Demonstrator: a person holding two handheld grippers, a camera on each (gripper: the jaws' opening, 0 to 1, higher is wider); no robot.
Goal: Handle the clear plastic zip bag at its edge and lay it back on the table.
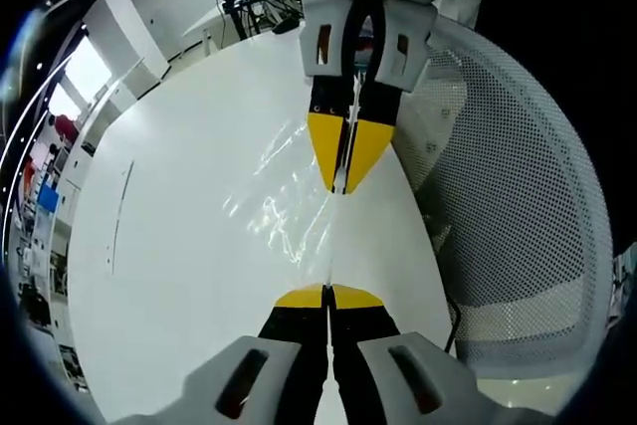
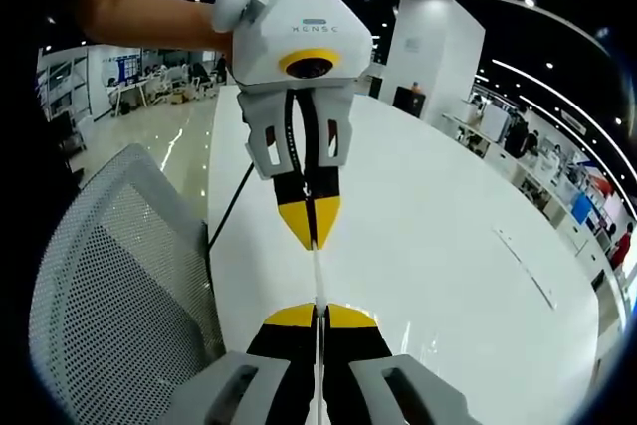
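The clear zip bag (image 1: 299, 196) hangs stretched over the white surface (image 1: 179, 246), one edge clamped in the left gripper (image 1: 328, 296), the opposite edge in the right gripper (image 2: 317, 316), both jaws closed tight.

The zip bag (image 1: 289, 201) stretches between both tongs above the table (image 1: 179, 246), a chair (image 1: 518, 226) beside it.

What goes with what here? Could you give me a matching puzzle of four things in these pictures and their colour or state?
Things:
1. clear plastic zip bag
2. long white table
3. grey mesh office chair
4. left gripper

States:
A. perforated, beside the table
B. shut on an edge
C. stretched between both grippers
D. glossy, bare

Pairs: 1-C, 2-D, 3-A, 4-B
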